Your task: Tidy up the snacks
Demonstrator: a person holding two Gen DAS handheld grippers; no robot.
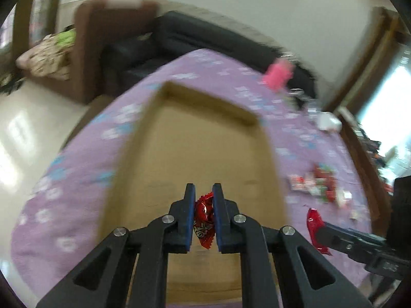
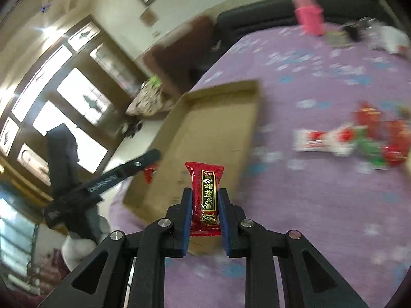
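My left gripper [image 1: 203, 192] is shut on a small red snack packet [image 1: 204, 220] and holds it above the near part of a shallow cardboard tray [image 1: 205, 138]. My right gripper [image 2: 204, 195] is shut on a red snack bar with gold lettering [image 2: 205, 195], held near the tray's [image 2: 205, 128] near right corner. The right gripper with its red bar [image 1: 314, 227] shows at the lower right of the left wrist view. The left gripper [image 2: 151, 157] shows in the right wrist view over the tray's left edge. A pile of loose red, white and green snacks [image 2: 359, 136] lies on the purple cloth right of the tray.
The table has a purple flowered cloth [image 1: 77, 166]. A pink object [image 1: 278, 73] and a white object [image 1: 330, 122] stand at the table's far side. The snack pile also shows in the left wrist view [image 1: 318, 184]. A dark sofa [image 1: 205, 41] and brown armchair [image 1: 90, 51] lie beyond.
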